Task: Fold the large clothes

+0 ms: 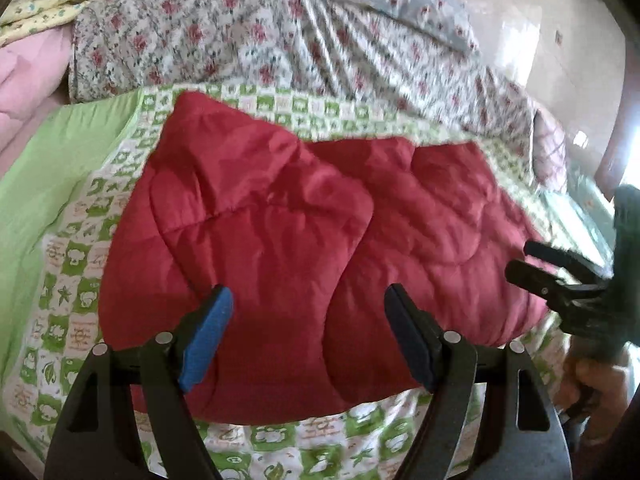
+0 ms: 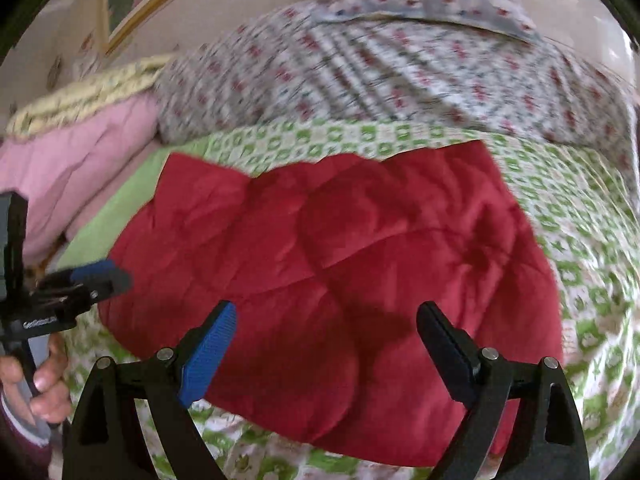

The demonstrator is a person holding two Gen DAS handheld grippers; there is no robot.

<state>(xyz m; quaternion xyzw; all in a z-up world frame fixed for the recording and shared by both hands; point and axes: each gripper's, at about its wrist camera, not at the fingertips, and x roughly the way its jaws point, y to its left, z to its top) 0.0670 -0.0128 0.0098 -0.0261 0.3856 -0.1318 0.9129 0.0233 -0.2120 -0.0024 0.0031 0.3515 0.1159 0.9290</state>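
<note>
Nearest, left gripper point(image 1: 308, 336) held apart and empty over near edge of red jacket point(image 1: 320, 232), probably ready for next fold. Right gripper point(image 2: 326, 354) also wide apart, nothing between, hovering at near right part. Jacket lying flat, partly folded, on green sheet point(image 1: 76, 272), clear of floral quilt point(image 1: 280, 28) far behind, likely for room to work.

A home bedroom: a bed point(image 1: 72, 280) under a green-checked sheet, a floral quilt point(image 1: 248, 36) and pink bedding point(image 2: 72, 168) heaped along its far edge.
</note>
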